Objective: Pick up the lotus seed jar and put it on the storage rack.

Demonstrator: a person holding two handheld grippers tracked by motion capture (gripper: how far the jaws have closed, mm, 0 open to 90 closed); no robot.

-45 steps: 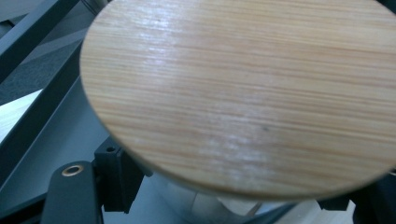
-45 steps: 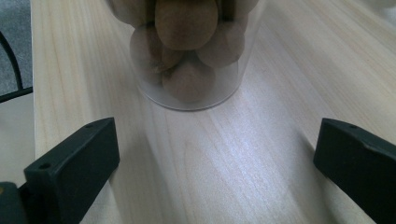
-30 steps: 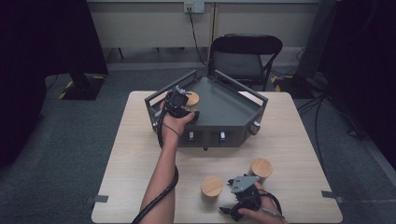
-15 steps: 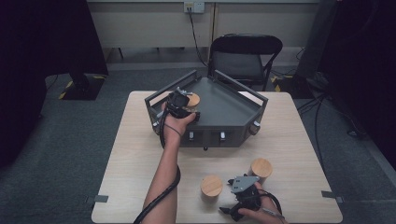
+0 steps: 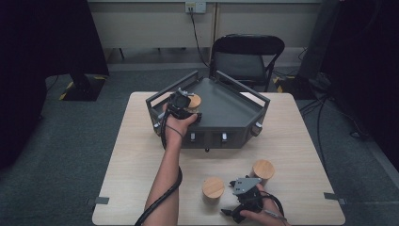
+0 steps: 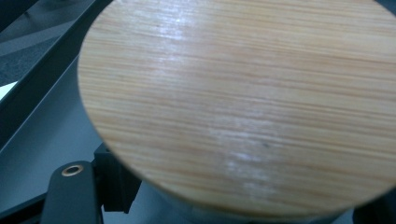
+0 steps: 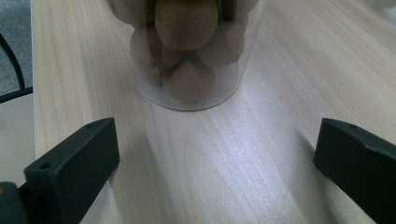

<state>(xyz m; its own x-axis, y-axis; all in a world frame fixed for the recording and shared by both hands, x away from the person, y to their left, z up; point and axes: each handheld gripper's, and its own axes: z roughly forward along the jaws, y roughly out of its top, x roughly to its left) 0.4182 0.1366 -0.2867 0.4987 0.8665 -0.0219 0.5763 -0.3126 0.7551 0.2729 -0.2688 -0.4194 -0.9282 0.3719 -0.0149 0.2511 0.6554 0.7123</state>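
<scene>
Room: grey carpet, a black folding chair (image 5: 248, 56) behind a light wooden table (image 5: 136, 155), dark curtains at both sides.
Tray: a dark grey angular tray (image 5: 226, 106) with raised rails sits at the far middle of the table.
Left arm: the bare forearm reaches forward from the bottom edge up to the tray's near left corner, wrist bent slightly, hand wrapped around the gripper body.
Left gripper (image 5: 184, 104): clenched on a wood-lidded jar (image 5: 194, 101) just inside the tray's left corner; in the left gripper view the round wooden lid (image 6: 243, 102) sits close over the jaws, the glass below it between them.
Right hand: low at the near right edge of the table, palm over the gripper, its grey three-cornered plate on top.
Right gripper (image 5: 244, 200): released, jaws spread wide and empty over bare tabletop; it lies between and just in front of two jars.
Near jar (image 5: 213, 189): upright on the table, just left of the right gripper.
Far jar (image 5: 262, 172): upright, just beyond the right gripper.
Right gripper view: a clear jar (image 7: 187, 51) of brown round pieces stands ahead of the open jaws, not touching them.
</scene>
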